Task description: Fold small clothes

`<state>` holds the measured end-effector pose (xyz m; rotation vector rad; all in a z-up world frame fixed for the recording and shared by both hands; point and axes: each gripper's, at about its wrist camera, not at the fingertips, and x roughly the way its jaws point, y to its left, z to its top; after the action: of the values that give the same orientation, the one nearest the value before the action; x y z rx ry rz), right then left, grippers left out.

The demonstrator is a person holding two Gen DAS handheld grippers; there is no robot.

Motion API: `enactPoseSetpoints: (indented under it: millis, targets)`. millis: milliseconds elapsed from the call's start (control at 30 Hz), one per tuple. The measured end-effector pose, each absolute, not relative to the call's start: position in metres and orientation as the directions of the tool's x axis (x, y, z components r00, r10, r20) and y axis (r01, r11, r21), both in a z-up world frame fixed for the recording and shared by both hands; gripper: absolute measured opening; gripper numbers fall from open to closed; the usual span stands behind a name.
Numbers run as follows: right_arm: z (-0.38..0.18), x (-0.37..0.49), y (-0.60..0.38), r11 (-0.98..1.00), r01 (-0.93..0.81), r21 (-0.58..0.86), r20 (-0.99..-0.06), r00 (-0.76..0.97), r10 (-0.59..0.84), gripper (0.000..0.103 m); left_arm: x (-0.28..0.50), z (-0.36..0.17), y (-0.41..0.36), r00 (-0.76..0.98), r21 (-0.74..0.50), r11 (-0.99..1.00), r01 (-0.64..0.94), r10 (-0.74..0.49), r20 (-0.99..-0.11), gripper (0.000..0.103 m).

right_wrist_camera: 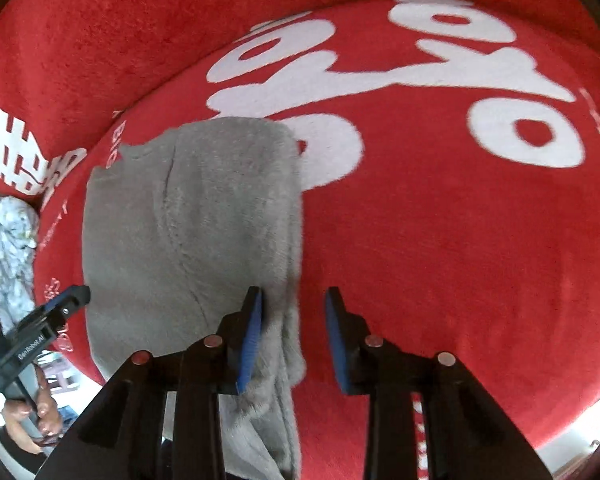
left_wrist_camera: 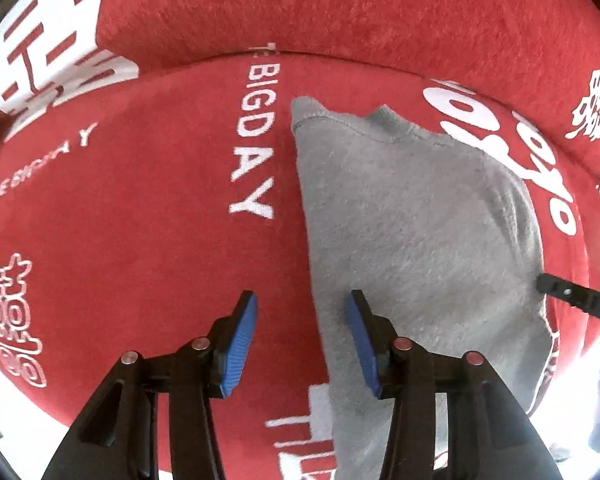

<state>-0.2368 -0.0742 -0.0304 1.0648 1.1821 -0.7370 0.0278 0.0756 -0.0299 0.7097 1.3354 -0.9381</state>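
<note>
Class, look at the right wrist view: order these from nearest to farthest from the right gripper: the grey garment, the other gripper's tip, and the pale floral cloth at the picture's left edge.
From the right gripper:
1. Grey garment: its right edge lies between the open fingers.
2. Left gripper: tip at the garment's left edge.
3. Pale floral cloth: far left, beyond the red blanket's edge.

Fuzzy grey knit garment [left_wrist_camera: 412, 216] on matt, napped red blanket [left_wrist_camera: 140, 220].

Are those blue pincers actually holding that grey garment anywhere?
No. Both the left gripper and right gripper are open, each straddling a side edge of the grey garment.
</note>
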Motion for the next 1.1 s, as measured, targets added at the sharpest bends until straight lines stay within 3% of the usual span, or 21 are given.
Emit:
enactPoseSetpoints:
  millis: [100,200,367,600,1100]
  targets:
    - [-0.021,-0.251,-0.067,0.333,0.898,0.287,-0.958,0.277,0.080,0.019,0.030,-0.018,0.086,-0.028,-0.101,0.476,0.874,-0.159,-0.987,0.048]
    - [-0.006,-0.260,-0.054,0.322,0.865,0.384,-0.923,0.370,0.107,0.019,0.021,-0.008,0.093,-0.041,-0.117,0.464,0.878,-0.170,-0.985,0.048]
    - [0.003,-0.237,-0.021,0.395,0.825,0.403,-0.914,0.379,0.142,0.019,-0.005,-0.015,0.101,-0.063,-0.114,0.436,0.893,-0.129,-0.990,0.048]
    - [-0.033,-0.225,-0.001,0.469,0.850,0.241,-0.970,0.203,0.131,0.019,-0.021,-0.023,0.106,-0.020,-0.068,0.429,0.901,-0.115,-0.993,0.048]
    - [-0.038,-0.250,0.005,0.350,0.895,0.278,-0.955,0.217,0.203,0.025,-0.024,-0.022,0.109,-0.036,-0.073,0.444,0.893,-0.090,-0.995,0.049]
